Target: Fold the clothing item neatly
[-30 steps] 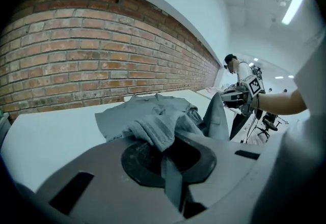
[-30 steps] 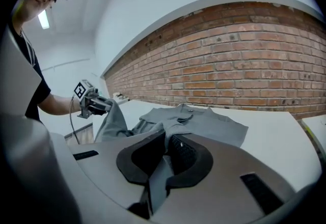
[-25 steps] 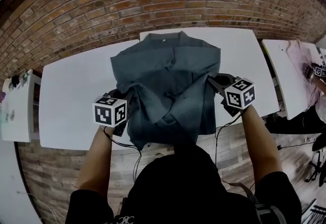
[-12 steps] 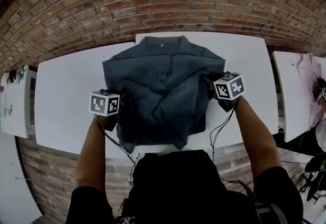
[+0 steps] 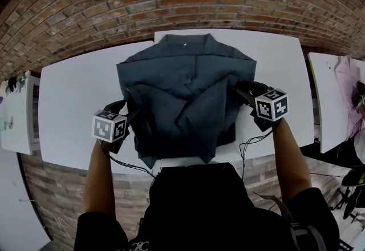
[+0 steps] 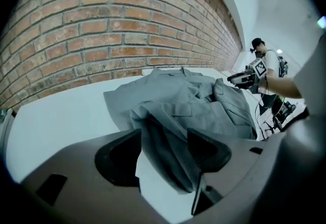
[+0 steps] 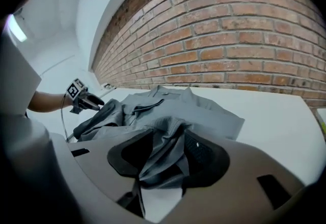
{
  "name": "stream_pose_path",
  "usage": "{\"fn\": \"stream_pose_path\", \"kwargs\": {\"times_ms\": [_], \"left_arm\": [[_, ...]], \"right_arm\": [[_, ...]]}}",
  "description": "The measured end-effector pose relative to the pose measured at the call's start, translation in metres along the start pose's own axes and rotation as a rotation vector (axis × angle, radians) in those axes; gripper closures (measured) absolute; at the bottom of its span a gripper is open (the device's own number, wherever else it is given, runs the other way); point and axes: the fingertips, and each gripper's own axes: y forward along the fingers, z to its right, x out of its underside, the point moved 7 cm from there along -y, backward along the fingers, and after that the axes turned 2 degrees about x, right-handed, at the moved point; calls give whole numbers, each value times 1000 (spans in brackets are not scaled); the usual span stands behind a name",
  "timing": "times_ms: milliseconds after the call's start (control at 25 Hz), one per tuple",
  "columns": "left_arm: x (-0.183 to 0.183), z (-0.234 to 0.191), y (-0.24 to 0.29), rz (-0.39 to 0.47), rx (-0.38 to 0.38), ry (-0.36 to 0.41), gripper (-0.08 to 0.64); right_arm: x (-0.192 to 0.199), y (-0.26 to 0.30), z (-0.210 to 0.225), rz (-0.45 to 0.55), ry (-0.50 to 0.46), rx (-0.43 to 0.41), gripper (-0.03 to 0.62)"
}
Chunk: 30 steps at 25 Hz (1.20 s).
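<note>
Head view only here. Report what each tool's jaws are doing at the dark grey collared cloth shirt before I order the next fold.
Observer: The left tool has just been opening. Its jaws stand apart, with a fold of the dark grey collared cloth shirt lying loose between them.
Operator: Now report the right one.
Observer: The right tool has also just been opening. Bunched shirt cloth sits between its parted jaws.
Operator: Check under the left fold.
Observer: The white table shows bare below that fold, between the jaws.
</note>
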Motion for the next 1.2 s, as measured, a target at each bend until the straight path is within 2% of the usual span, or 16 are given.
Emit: {"fn": "stream_pose_path", "kwargs": {"times_ms": [120,240,400,600,680,800,1040,1080,1120,1160,1200], "left_arm": [[20,4,-23,23,11,27,299],[47,18,-39,22,47,68,299],[86,47,-50,-18,125,121,299],[115,74,-51,-42,164,200,299],[123,82,-48,-63,178,231,299],[130,88,-43,-86,189,256,299],[125,88,-25,-85,132,292,304],[123,86,-24,-85,107,301,333],[119,84,-24,-81,79,304,399],[116,81,-26,-75,56,300,483],[113,80,-27,-69,46,290,548]], "right_arm": [[15,-25,-18,56,54,58,422],[38,-42,-63,72,51,58,422],[75,-49,-133,26,14,47,422],[123,-40,-192,-68,-34,77,423],[135,-40,-204,-97,-57,105,422],[149,-38,-213,-123,-25,133,422],[168,-20,-213,-147,70,200,423],[168,-19,-211,-137,93,222,428],[168,-19,-210,-131,106,254,482],[166,-19,-209,-128,107,284,569],[165,-20,-210,-125,103,301,583]]}}
